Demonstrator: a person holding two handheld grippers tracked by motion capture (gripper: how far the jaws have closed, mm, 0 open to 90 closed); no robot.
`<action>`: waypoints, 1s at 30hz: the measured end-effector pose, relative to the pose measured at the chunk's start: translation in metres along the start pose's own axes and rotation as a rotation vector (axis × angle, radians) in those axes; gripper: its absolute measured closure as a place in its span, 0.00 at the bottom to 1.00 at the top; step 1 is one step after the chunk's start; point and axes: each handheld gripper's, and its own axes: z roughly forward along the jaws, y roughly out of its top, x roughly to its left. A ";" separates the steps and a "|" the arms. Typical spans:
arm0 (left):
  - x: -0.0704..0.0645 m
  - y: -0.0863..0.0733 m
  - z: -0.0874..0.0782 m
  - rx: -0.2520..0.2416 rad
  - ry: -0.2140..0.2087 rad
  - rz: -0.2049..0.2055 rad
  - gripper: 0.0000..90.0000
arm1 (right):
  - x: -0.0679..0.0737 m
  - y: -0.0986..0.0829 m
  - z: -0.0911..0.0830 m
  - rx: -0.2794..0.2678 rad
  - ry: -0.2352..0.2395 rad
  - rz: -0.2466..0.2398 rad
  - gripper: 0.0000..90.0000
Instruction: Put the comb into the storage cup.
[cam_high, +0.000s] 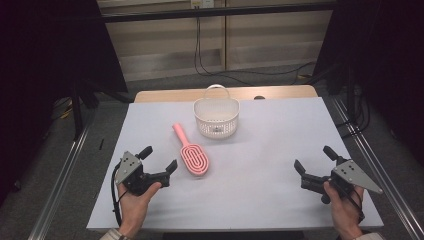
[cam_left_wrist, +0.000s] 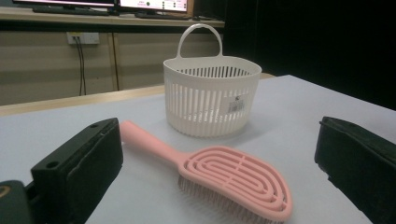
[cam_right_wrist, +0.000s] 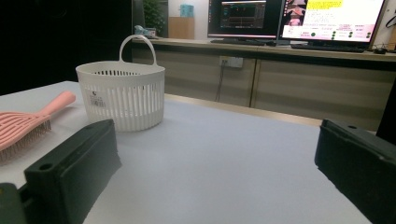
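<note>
While both hand-held grippers, left (cam_high: 160, 161) and right (cam_high: 314, 161), gape empty near the surface's (cam_high: 280, 150) front edge, the pink brush (cam_high: 192, 154) lies ungrasped outside the basket (cam_high: 216, 117).

High view sits above the near edge, looking fwd and down on the whole table (cam_high: 280, 150). Left gripper view rides low, just off the tabletop, w/ the pink brush (cam_left_wrist: 224, 175) close at lower center and the white basket (cam_left_wrist: 211, 95) behind it. Right gripper view is equally low, basket (cam_right_wrist: 122, 95) at left, monitors at the top, prob well beyond the table. All 3 share basket + brush.
</note>
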 end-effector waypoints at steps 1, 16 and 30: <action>0.000 0.000 0.002 -0.001 -0.011 -0.004 0.02 | 0.000 0.000 0.000 0.000 0.002 -0.001 0.00; -0.008 0.007 0.025 0.003 -0.042 0.021 0.06 | 0.001 0.000 0.000 0.004 0.004 -0.008 0.00; -0.010 0.016 0.043 -0.038 -0.054 0.057 0.08 | 0.001 0.000 0.000 0.006 0.010 -0.010 0.00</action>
